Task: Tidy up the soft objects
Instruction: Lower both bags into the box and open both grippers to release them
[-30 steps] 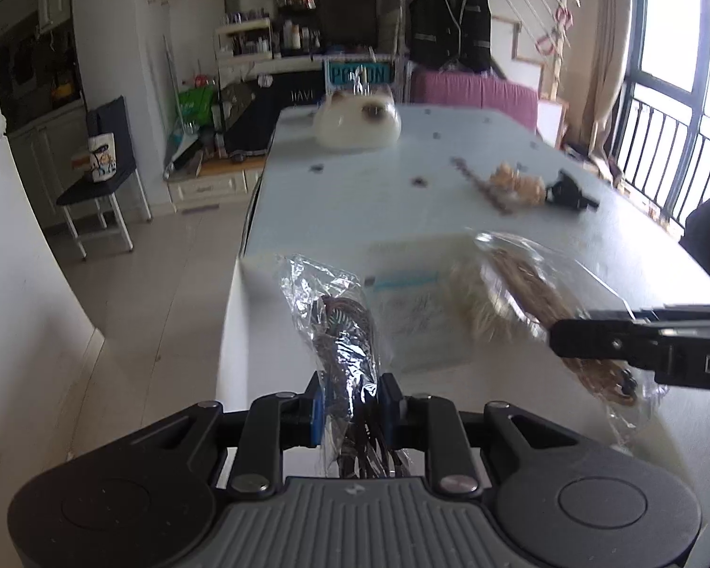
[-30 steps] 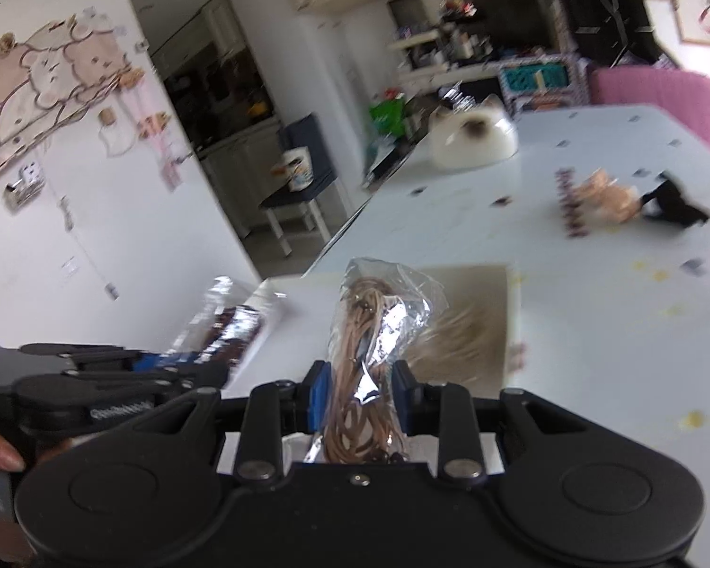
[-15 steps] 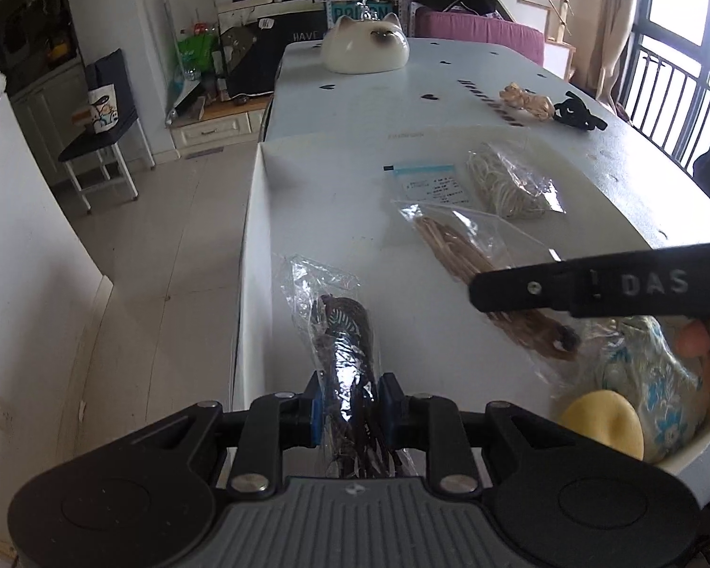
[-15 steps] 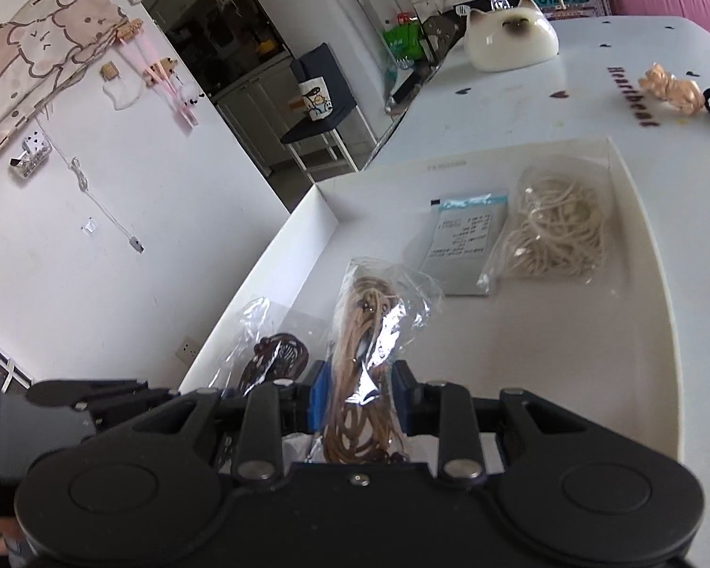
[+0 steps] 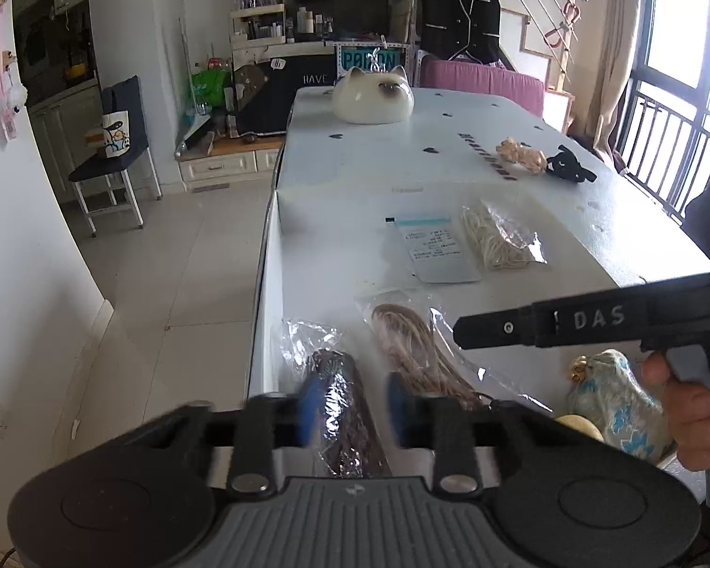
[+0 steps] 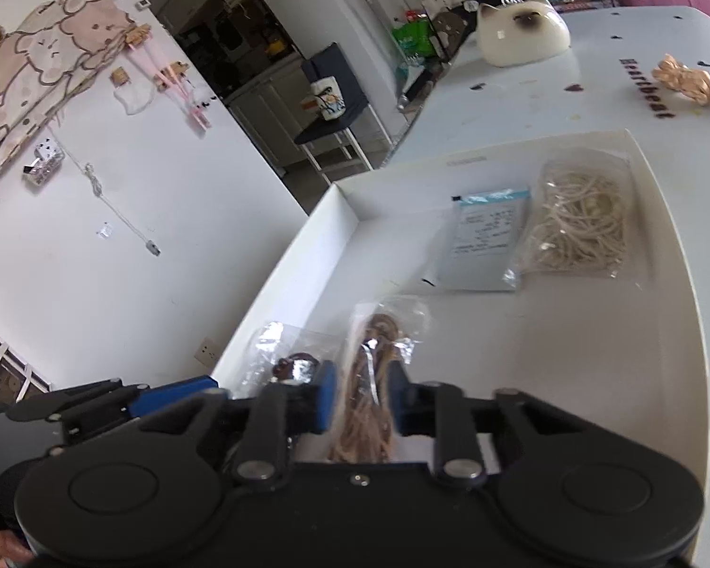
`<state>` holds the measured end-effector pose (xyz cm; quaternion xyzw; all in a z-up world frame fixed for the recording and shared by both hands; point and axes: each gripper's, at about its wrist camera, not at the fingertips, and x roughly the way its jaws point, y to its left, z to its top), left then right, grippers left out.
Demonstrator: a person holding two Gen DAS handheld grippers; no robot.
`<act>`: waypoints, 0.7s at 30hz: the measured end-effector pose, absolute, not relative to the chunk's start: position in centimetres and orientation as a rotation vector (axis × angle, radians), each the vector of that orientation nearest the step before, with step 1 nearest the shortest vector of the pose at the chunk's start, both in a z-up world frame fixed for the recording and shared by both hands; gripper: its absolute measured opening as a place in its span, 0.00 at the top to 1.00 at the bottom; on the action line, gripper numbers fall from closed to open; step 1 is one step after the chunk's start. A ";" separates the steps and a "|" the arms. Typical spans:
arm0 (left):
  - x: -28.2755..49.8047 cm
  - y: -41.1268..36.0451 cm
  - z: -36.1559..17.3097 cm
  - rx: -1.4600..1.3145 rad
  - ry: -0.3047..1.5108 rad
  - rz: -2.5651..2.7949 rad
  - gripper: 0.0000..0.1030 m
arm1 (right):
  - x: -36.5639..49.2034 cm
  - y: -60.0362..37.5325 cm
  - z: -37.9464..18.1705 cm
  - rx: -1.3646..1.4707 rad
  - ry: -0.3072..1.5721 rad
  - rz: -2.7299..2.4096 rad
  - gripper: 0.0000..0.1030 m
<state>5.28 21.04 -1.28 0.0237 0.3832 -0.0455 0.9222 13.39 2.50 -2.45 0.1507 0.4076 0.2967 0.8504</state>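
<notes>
Clear plastic bags of cord are the items being sorted into the white tray [image 6: 345, 217] at the near end of the desk [image 5: 449, 123]. The left claw [image 5: 350, 409] has its jaws closing around the dark bag [image 5: 341, 407], which lies at the tray's near left corner; in the blurred left-wrist view the blue pads appear to stand just off the bag, so a firm grip is not confirmed. The right claw [image 6: 359, 400] has its jaws closing on the brown bag [image 6: 374, 378], which sits between the pads just beside the dark bag, toward the tray's middle. Each bag's long axis runs straight ahead of its claw, from the near edge toward the far edge, so either claw acts along its own pointing line with no need to turn. The pale bag [image 6: 577, 222] and a flat packet [image 6: 487, 236] lie side by side near the tray's far edge, well apart from both claws. Judged from this layout, both near bags are set down in their row.
</notes>
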 end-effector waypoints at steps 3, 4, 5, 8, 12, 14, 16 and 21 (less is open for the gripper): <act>5.8 20.9 -1.9 0.068 0.828 -0.080 0.87 | 13.5 2.8 -2.9 0.290 0.882 0.620 0.92; 5.9 21.0 -2.2 0.071 0.845 -0.075 0.89 | 13.5 3.0 -3.2 0.282 0.895 0.624 0.94; 6.0 21.1 -2.5 0.070 0.858 -0.071 0.91 | 13.4 3.3 -3.5 0.270 0.912 0.630 0.94; 6.1 21.6 -3.4 0.067 0.879 -0.067 0.92 | 13.0 3.9 -4.2 0.255 0.950 0.654 0.94; 6.1 21.6 -3.6 0.068 0.881 -0.066 0.93 | 12.2 4.5 -4.4 0.231 0.957 0.671 0.94; 6.0 21.3 -3.7 0.079 0.881 -0.066 0.93 | 11.9 4.6 -4.5 0.229 0.957 0.670 0.94; 6.0 21.2 -3.6 0.078 0.879 -0.071 0.91 | 11.8 4.7 -4.5 0.230 0.958 0.669 0.94; 5.3 21.1 -2.5 0.058 0.826 -0.068 0.89 | 11.9 4.2 -4.2 0.271 0.973 0.679 0.94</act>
